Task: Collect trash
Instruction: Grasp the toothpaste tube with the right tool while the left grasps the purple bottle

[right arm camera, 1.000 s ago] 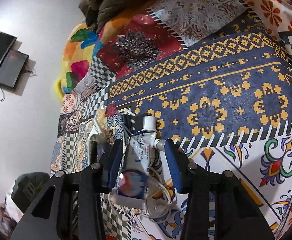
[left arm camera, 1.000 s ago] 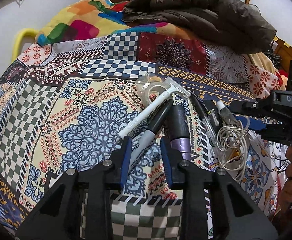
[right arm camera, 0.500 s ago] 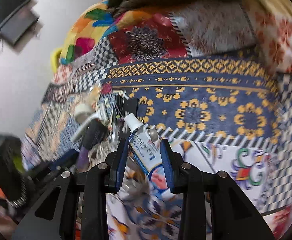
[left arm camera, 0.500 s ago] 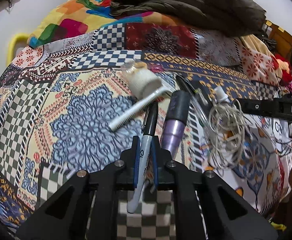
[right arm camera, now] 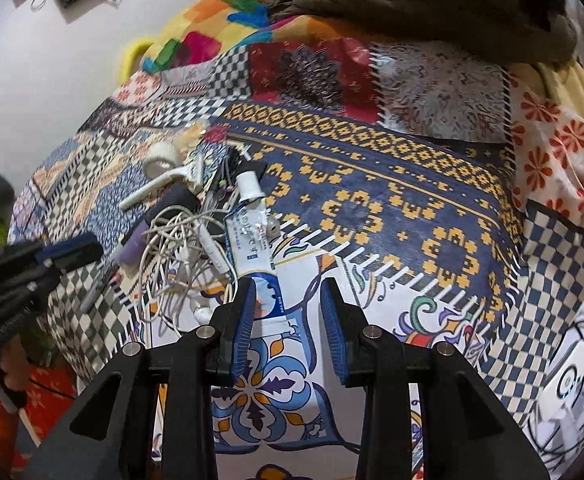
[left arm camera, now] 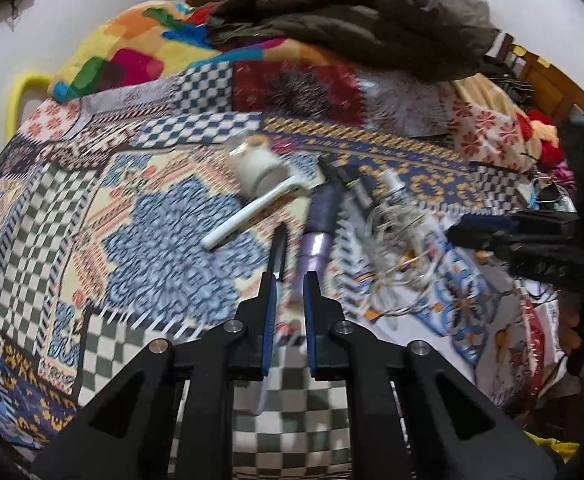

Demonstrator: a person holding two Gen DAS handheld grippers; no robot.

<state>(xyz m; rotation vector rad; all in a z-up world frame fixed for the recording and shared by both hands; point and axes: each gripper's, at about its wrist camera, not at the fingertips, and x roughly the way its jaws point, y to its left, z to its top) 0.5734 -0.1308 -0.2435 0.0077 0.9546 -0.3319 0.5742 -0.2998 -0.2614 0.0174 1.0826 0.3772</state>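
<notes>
Pickup step: the left gripper (left arm camera: 290, 276) pinches the marker (left arm camera: 279, 250), while the right gripper (right arm camera: 288, 288), its jaws just closing yet spread, straddles the toothpaste tube (right arm camera: 248, 240) lying toward eleven o'clock and must squeeze next.

Both views ride on the handheld grippers and look steeply down along their fingers at a patchwork bedspread (left arm camera: 164, 248), close above it. The left wrist camera sits near the bed's near edge, facing across toward the wall and a brown jacket (left arm camera: 356, 20) heaped at the far side. The right wrist camera looks from a little farther right, facing the same way. Both share the clutter in the middle (fisheye bending stretches its edges): a tangled white cable (left arm camera: 400, 236) (right arm camera: 176, 236) and a white razor (left arm camera: 252, 212) (right arm camera: 164, 184). Each view catches the other gripper at its side edge.
</notes>
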